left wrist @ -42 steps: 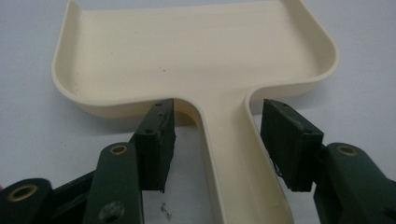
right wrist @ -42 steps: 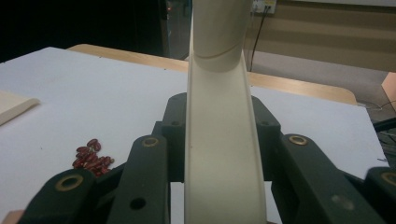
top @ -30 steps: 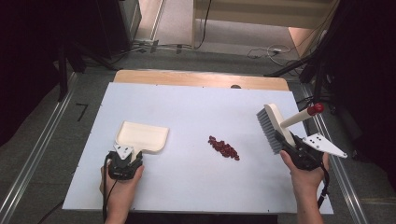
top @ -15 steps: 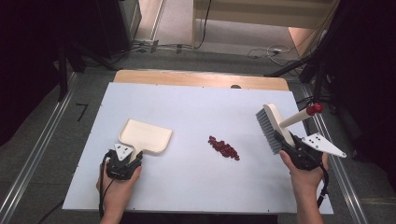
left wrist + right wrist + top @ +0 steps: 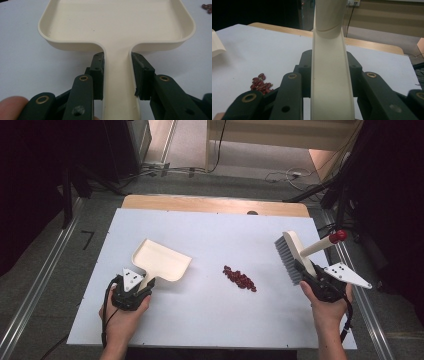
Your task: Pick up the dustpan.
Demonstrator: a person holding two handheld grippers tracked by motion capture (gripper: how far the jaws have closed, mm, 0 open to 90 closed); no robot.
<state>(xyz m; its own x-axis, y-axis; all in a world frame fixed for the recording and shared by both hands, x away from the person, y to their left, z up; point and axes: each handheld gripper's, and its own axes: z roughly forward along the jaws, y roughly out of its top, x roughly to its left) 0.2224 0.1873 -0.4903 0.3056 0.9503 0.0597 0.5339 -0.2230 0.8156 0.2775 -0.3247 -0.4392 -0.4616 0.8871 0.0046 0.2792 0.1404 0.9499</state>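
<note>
The red beans (image 5: 239, 278) lie in a small loose heap on the white tabletop (image 5: 210, 325), a little right of its middle and nearer the front edge than the back. They look light, hard and smooth, likely to roll and scatter if struck fast, so they are better pushed as a heap than picked up one by one.

The cream dustpan (image 5: 162, 261) looks like stiff, light plastic; its flat handle is the natural place to hold it. The left claw (image 5: 117, 75) is closed partway on that handle, pads pressing both edges, near the front left corner, and the pan's open lip faces the beans from well to their left.

The brush (image 5: 290, 256) (grey bristles, cream handle with a red end) is clamped by its back in the right claw (image 5: 329, 72), near the tabletop's right edge, bristles turned toward the heap but well apart from it.
</note>
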